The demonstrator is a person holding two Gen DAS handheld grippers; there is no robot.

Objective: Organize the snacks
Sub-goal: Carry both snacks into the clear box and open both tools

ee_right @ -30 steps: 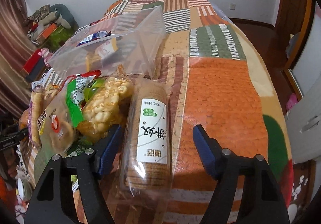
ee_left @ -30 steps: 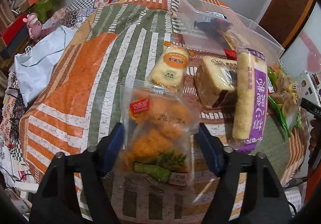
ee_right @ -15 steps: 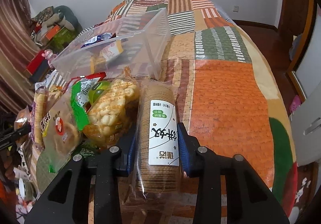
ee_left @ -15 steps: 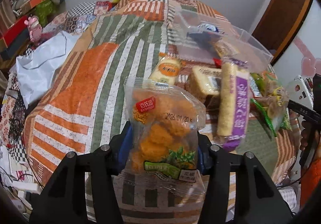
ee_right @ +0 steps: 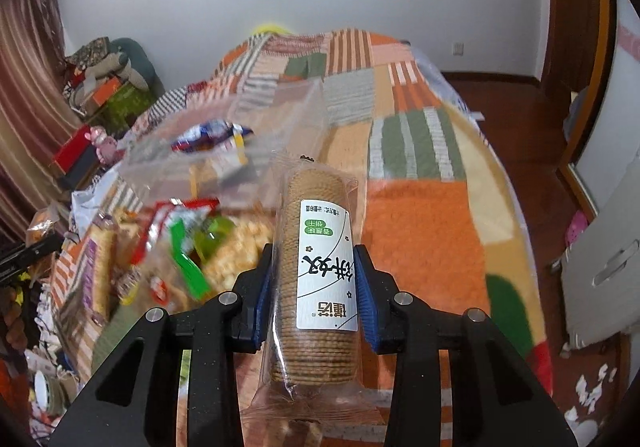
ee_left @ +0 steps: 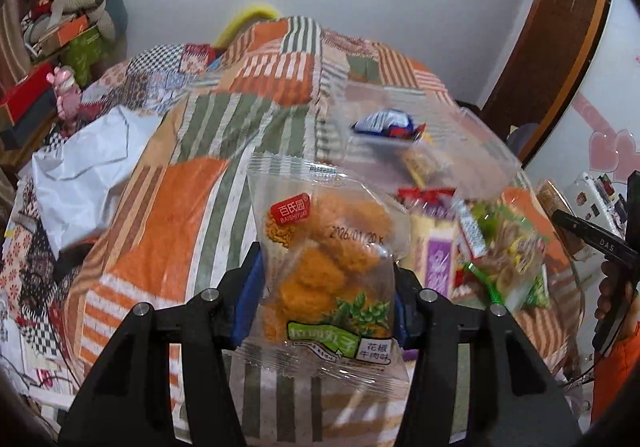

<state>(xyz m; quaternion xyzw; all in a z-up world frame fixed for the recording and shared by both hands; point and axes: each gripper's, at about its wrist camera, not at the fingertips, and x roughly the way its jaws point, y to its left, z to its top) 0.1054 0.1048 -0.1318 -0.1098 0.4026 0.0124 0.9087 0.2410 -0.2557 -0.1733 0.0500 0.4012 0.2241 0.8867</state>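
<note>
My left gripper [ee_left: 326,287] is shut on a clear bag of orange fried snacks [ee_left: 324,251] and holds it above the bed. My right gripper [ee_right: 316,287] is shut on a clear sleeve of round brown biscuits [ee_right: 316,267] with a white label, also lifted. A clear plastic bin [ee_left: 404,135] sits further back on the patchwork quilt; it also shows in the right wrist view [ee_right: 224,139] and holds a blue-and-white packet [ee_right: 208,135]. A pile of other snack packs [ee_left: 492,247] lies in front of the bin, seen too in the right wrist view [ee_right: 168,247].
The patchwork quilt [ee_right: 420,207] covers the bed. A white plastic sheet [ee_left: 92,171] lies on the bed's left side. Boxes and a pink toy [ee_left: 66,95] stand at the far left. A wooden door [ee_left: 560,47] is at the right. The other hand-held gripper [ee_left: 600,247] shows at the right edge.
Both grippers closed on their packs, the left on the orange snack bag, the right on the biscuit sleeve, and lifted them off the quilt toward the clear bin.
</note>
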